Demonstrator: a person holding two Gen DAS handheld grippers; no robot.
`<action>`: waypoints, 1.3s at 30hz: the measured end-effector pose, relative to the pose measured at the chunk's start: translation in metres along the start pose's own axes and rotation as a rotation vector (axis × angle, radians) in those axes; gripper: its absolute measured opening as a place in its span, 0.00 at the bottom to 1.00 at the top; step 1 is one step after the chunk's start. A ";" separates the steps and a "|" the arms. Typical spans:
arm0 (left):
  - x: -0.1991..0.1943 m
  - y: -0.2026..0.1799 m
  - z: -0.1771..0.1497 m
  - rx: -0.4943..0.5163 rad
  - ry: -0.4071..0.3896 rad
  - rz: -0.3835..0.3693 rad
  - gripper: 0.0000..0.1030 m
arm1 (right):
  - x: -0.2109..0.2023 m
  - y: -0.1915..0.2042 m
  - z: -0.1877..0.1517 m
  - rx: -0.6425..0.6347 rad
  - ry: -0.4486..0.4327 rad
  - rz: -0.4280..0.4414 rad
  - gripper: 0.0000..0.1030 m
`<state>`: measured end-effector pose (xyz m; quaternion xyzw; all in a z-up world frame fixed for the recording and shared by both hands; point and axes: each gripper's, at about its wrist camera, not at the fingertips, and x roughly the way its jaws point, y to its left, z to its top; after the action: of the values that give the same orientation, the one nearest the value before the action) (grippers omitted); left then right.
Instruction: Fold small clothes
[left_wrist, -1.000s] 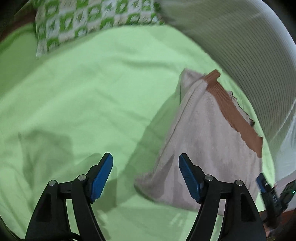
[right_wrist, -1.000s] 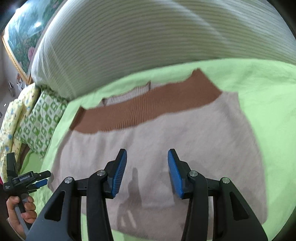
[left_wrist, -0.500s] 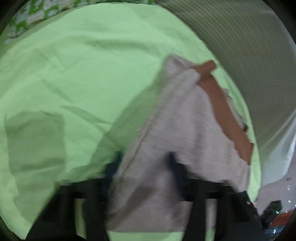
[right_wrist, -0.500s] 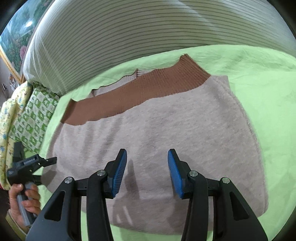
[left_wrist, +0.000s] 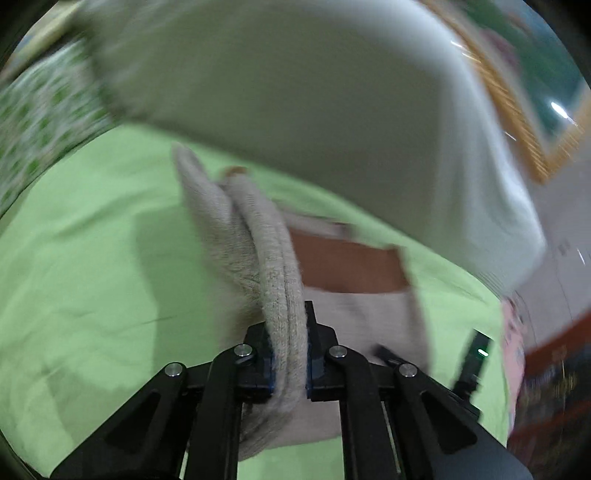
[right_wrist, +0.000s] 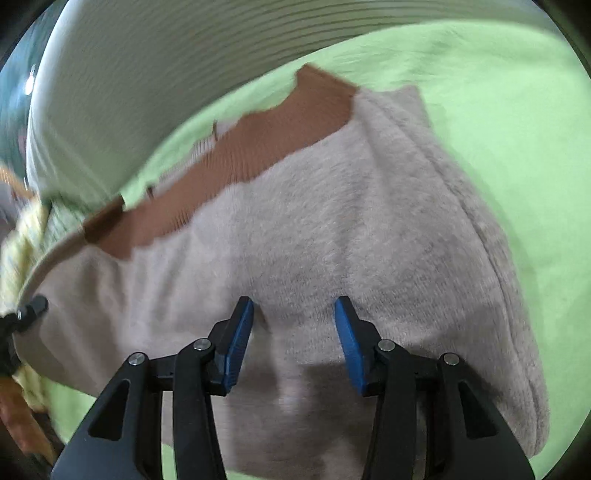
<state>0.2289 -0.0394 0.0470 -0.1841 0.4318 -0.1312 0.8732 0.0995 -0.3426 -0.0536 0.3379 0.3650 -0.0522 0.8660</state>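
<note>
Left gripper (left_wrist: 288, 354), open a second ago, clamped the sweater (right_wrist: 332, 240) edge and lifted it; right gripper (right_wrist: 293, 339) stayed wide, so fold started.

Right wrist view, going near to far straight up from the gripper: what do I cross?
right gripper, open → beige knit garment → its brown ribbed band → green sheet → striped cushion

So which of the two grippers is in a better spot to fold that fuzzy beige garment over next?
The left gripper, probably: it is already shut on the beige garment, with that edge raised. The right gripper is open above the cloth, gripping nothing.
</note>
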 end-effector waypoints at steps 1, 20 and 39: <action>-0.001 -0.018 -0.002 0.040 0.006 -0.050 0.03 | -0.006 -0.006 0.002 0.044 -0.014 0.040 0.46; 0.045 -0.023 -0.065 0.133 0.253 -0.125 0.61 | -0.061 -0.019 0.028 0.030 -0.091 0.179 0.51; 0.095 0.026 -0.118 0.214 0.348 0.163 0.63 | 0.046 0.067 0.037 -0.126 0.209 0.189 0.51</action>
<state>0.1927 -0.0769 -0.0974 -0.0292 0.5731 -0.1349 0.8078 0.1779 -0.3076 -0.0293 0.3192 0.4225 0.0880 0.8437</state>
